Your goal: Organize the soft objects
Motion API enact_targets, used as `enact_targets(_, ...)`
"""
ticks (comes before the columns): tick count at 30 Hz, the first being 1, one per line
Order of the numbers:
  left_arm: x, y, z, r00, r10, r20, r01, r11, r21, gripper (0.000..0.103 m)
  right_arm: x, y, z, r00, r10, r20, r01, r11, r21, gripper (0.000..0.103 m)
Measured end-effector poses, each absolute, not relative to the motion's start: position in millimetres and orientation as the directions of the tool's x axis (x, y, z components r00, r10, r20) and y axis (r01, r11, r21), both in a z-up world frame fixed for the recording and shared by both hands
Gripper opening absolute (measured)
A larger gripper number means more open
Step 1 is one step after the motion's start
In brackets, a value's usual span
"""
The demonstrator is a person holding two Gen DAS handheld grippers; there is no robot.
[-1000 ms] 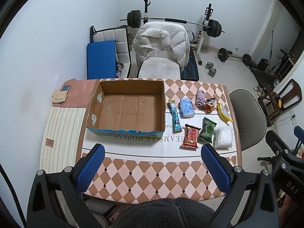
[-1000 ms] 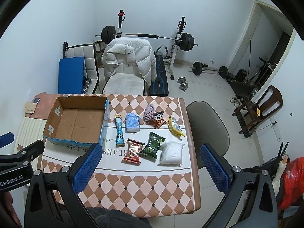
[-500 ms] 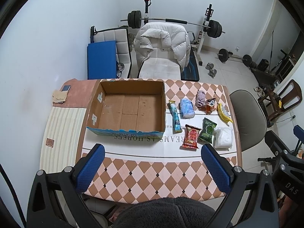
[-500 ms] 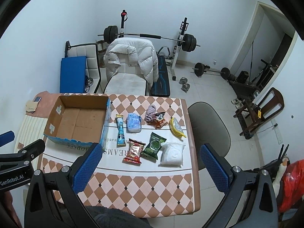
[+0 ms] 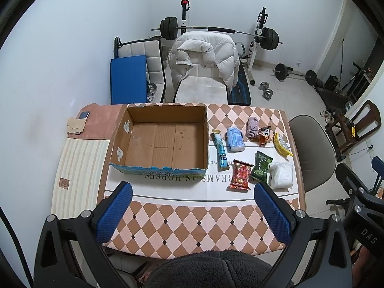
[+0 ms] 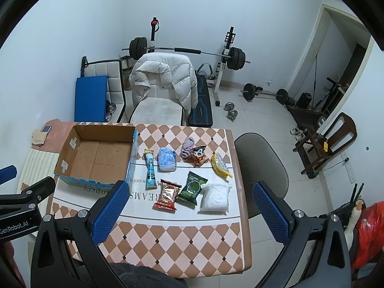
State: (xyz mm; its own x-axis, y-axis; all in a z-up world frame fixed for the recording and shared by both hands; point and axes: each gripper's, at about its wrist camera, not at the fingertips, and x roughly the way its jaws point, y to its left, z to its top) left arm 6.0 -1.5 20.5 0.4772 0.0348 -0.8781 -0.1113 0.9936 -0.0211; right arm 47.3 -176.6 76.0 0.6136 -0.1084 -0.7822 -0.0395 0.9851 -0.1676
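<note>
While both the left tool (image 5: 193, 212) and right tool (image 6: 190, 210) hang wide and unladen above the desk (image 6: 182, 237), the white pouch (image 6: 215, 197) looks light and squashy, probably best pinched across its plump middle.

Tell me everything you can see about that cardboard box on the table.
The box is brown corrugated cardboard, open at the top with no flaps showing, and empty inside. Its outer walls carry a blue print, torn along the near rim. White tape patches mark the inner left wall. It sits flat and upright on the left part of the checkered table, its right wall just beside a slim blue packet; whether they touch is unclear. Neither gripper touches it.
</note>
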Motion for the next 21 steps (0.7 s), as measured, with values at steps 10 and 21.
enact_targets(10, 6, -3, 24, 0.48, 0.034, -0.876, -0.109, 0.994, -0.022, 0.103, 47, -177, 79, 0.618, -0.11, -0.779, -0.038, 0.985, -0.169, 0.103)
enact_targets(21, 8, -5, 29, 0.485, 0.036, -0.874, -0.109, 0.994, -0.02, 0.103, 49, -176, 87, 0.624, -0.106, -0.774, -0.041, 0.985, -0.168, 0.103)
